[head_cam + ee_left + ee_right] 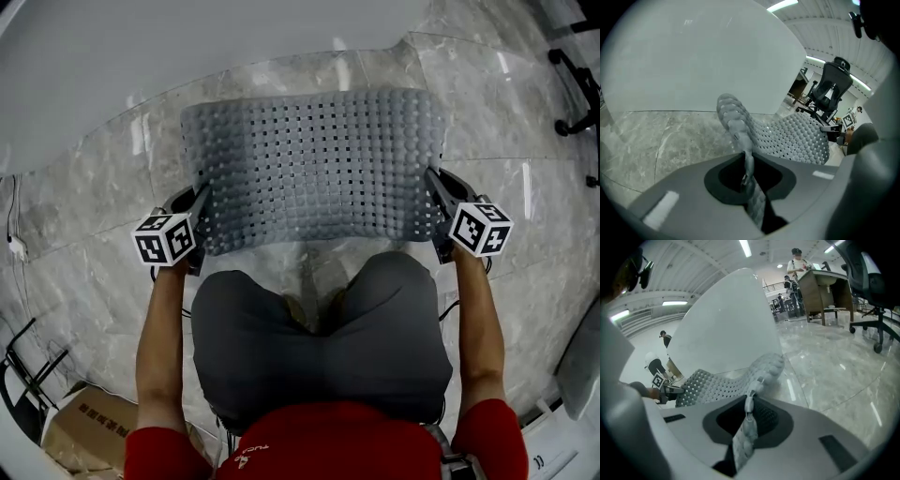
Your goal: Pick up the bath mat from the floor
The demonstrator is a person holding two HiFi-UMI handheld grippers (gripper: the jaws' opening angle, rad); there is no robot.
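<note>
Both claws pinch the bath mat (314, 164), left claw (201, 217) on its left edge, right claw (435, 211) on its right (lifting step, I judge); next, raise both evenly until it clears the floor (525, 187).

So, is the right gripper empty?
No, the right gripper is shut on the mat, whose edge runs between its jaws.

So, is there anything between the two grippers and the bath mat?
Nothing visible stands between them. The left gripper is shut on the left edge of the bath mat, and the right gripper is shut on its right edge.
</note>
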